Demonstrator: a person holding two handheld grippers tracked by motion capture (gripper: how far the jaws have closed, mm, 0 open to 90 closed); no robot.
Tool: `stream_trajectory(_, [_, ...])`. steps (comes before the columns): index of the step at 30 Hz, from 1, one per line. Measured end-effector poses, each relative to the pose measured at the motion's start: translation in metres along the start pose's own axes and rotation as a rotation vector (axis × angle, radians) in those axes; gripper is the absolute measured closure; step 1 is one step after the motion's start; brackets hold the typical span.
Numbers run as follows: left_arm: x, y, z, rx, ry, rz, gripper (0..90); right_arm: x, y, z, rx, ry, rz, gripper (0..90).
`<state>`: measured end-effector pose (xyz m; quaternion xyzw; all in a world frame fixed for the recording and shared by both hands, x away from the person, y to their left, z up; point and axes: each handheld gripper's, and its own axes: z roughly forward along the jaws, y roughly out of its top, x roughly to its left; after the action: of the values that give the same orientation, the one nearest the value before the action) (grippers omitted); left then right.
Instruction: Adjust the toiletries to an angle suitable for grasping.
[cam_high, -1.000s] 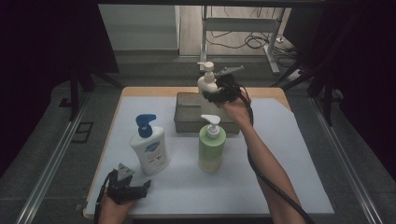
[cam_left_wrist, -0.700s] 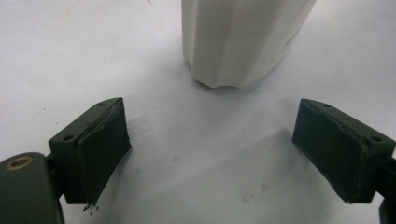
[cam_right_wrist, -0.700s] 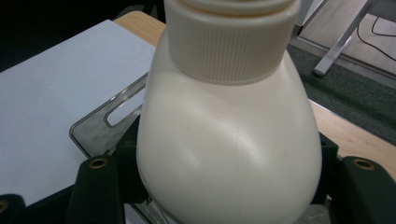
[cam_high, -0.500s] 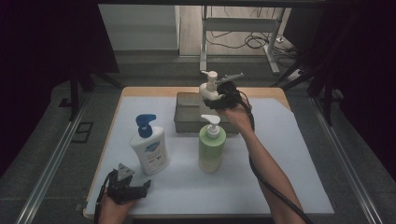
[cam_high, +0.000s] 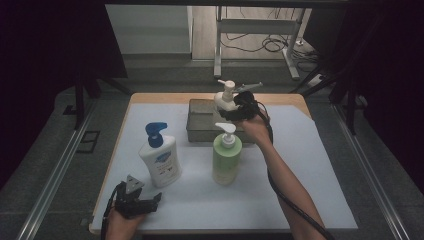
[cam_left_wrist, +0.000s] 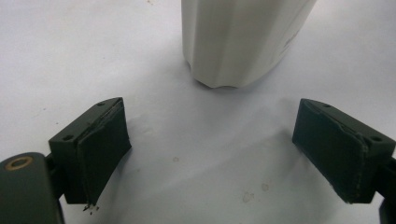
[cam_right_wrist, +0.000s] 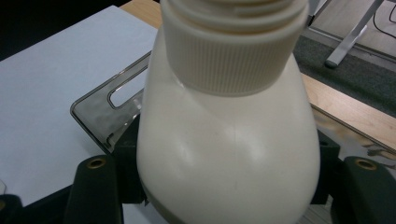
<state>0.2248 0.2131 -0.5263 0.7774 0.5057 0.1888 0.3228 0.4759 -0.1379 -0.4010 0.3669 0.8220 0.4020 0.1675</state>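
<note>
One cream pump bottle (cam_right_wrist: 229, 154), clamped between right hand-held gripper (cam_right_wrist: 224, 186) jaws

Dim, dark-edged high view; soft glare and close-range blur in both gripper views.

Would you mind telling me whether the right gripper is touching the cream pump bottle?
Touching. In the right gripper view, the cream pump bottle fills the space between the right gripper's black jaws, pressed on both sides, above the clear tray.

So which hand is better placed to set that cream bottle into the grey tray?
Right: its claw already grips the cream bottle above the tray. The left claw rests open at the table's near edge.
</note>
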Motion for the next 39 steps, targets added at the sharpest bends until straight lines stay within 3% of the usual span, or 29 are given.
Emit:
stream_trajectory(10, [0.000,0.000,0.000,0.000,0.000,0.000,10.2,-0.003,-0.003,0.000,-0.007,0.037,0.003,31.5])
stream_trajectory(23, [0.000,0.000,0.000,-0.001,-0.001,-0.001,10.2,-0.006,-0.012,-0.023,-0.014,0.035,-0.020,28.7])
stream_trajectory(28, [0.000,0.000,0.000,0.002,0.000,0.004,10.2,-0.010,-0.017,-0.036,-0.019,0.041,-0.003,29.1])
stream_trajectory(32, [0.000,0.000,0.000,0.002,0.001,0.003,10.2,-0.014,-0.022,-0.045,-0.025,0.045,0.011,33.1])
stream_trajectory(39, [0.000,0.000,0.000,0.002,0.001,0.003,10.2,-0.023,-0.034,-0.054,-0.017,0.035,0.032,49.8])
